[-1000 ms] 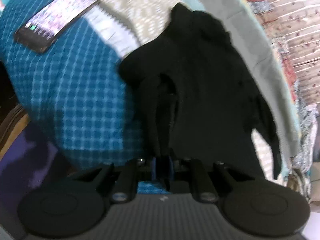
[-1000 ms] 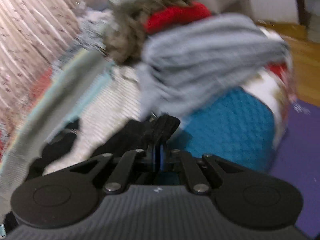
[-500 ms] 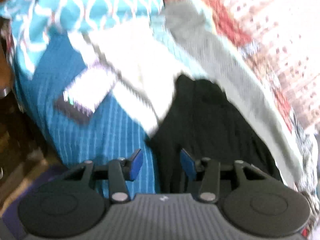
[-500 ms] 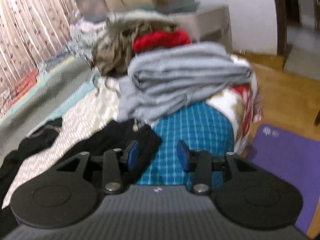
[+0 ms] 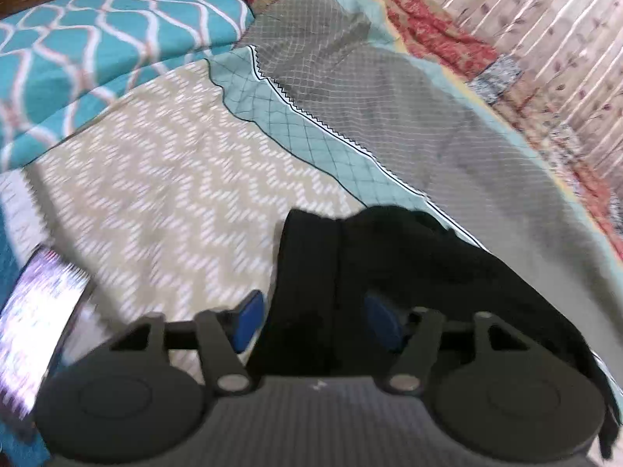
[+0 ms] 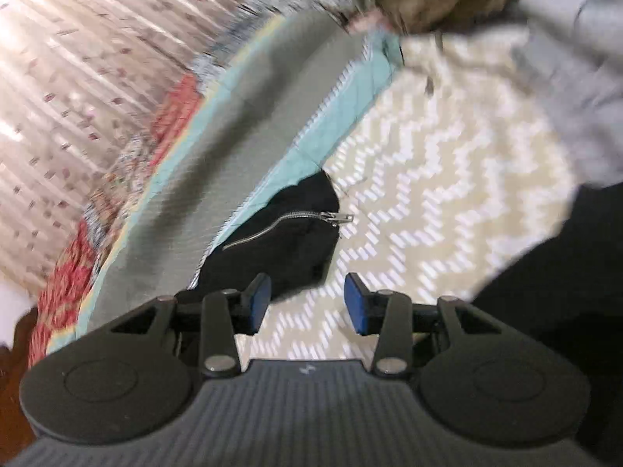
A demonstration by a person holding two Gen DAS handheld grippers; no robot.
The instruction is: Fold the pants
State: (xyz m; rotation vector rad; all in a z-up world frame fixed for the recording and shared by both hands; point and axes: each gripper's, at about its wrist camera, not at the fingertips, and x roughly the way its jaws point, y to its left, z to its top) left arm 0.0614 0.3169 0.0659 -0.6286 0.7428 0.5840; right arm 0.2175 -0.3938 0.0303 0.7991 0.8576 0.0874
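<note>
Two grippers: both are over the bed, each with its blue pads apart and gripping nothing.
Left gripper (image 5: 316, 321): its jaws have just been opening and now stand wide; the folded edge of the black pants (image 5: 389, 272) lies between the pads, but whether a pad touches the cloth I cannot tell.
Right gripper (image 6: 307, 303): its jaws have just been opening and now stand partly apart; only the zigzag bedspread (image 6: 428, 194) shows in the gap.
Pants, left view: a dark folded heap on the bedspread, its far side reaching onto the grey quilt (image 5: 447, 116).
Pants, right view: one end with a silver zipper (image 6: 288, 223) lies just beyond the left pad, at the quilt's edge; more black cloth fills the lower right.
Phone (image 5: 35, 327): blurred, screen lit, near the bed's left edge in the left view.
Pillow (image 5: 97, 39): teal with a white lattice, at the far left corner.
Grey clothes (image 6: 564, 58): blurred heap at the far right of the right view.
</note>
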